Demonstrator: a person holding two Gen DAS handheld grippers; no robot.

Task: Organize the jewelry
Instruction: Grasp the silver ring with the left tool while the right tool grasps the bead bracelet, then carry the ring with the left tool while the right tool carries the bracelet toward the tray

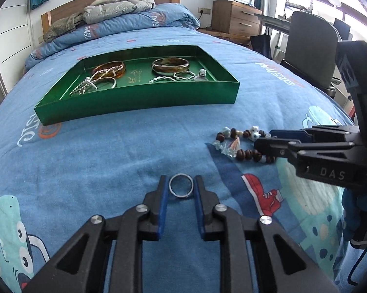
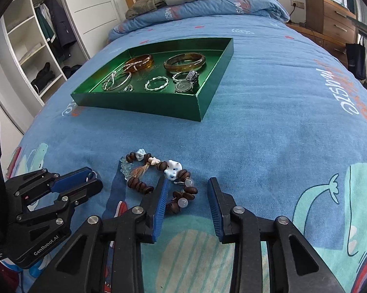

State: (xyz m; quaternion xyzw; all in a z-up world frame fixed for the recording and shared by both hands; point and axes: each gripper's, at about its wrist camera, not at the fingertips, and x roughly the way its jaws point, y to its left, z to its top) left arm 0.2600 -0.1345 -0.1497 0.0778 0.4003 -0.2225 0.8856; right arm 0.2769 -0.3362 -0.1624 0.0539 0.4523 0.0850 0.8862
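A green tray (image 1: pixel 139 100) on the blue bedspread holds amber bangles (image 1: pixel 170 64), silver bracelets, a chain and a watch (image 2: pixel 186 84); the tray also shows in the right wrist view (image 2: pixel 159 106). A silver ring (image 1: pixel 181 185) lies on the bedspread between the fingers of my left gripper (image 1: pixel 181 185), which touch or nearly touch its sides. A beaded bracelet (image 2: pixel 159 178) of brown, clear and ceramic beads lies on the bed. My right gripper (image 2: pixel 188 190) is open, its fingers straddling the bracelet's near end. The left gripper also shows in the right wrist view (image 2: pixel 86 180).
A folded quilt and grey jacket (image 1: pixel 120 7) lie at the headboard. A wooden dresser (image 1: pixel 237 19) with a printer and a grey chair (image 1: pixel 310 46) stand to the right of the bed. An open wardrobe (image 2: pixel 37 48) stands to the left.
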